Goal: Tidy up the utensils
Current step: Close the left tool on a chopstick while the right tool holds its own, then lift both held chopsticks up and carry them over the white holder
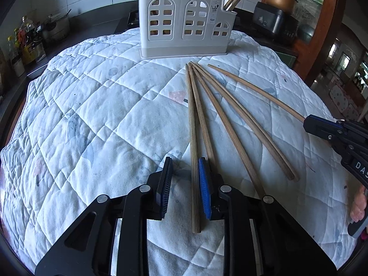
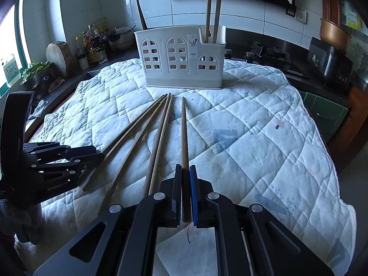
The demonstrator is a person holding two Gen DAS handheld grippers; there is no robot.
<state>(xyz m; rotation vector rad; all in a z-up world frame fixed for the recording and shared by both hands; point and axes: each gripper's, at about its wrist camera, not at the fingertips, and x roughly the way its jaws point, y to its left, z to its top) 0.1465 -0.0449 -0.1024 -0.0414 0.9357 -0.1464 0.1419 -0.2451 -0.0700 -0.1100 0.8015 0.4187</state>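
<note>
Chopsticks were the job here: five long wooden ones fanned out on the white quilted cloth covering the table, tips pointing at the white plastic utensil holder with arched window cutouts, which already had two standing in its right-hand compartment.

The right tongs were closed snug on the thick end of the rightmost wooden chopstick, its tip resting on the cloth. The left tongs were spread wide with the leftmost wooden chopstick lying between the fingers, just beside the blue pad, not pinched.

Imo the trick was to lift the held one straight up so it didn't drag the neighbours, tilt it upright, and drop it tip-first beside the other two. Gripping right at the end, it'd probably swing, so go slow.
</note>
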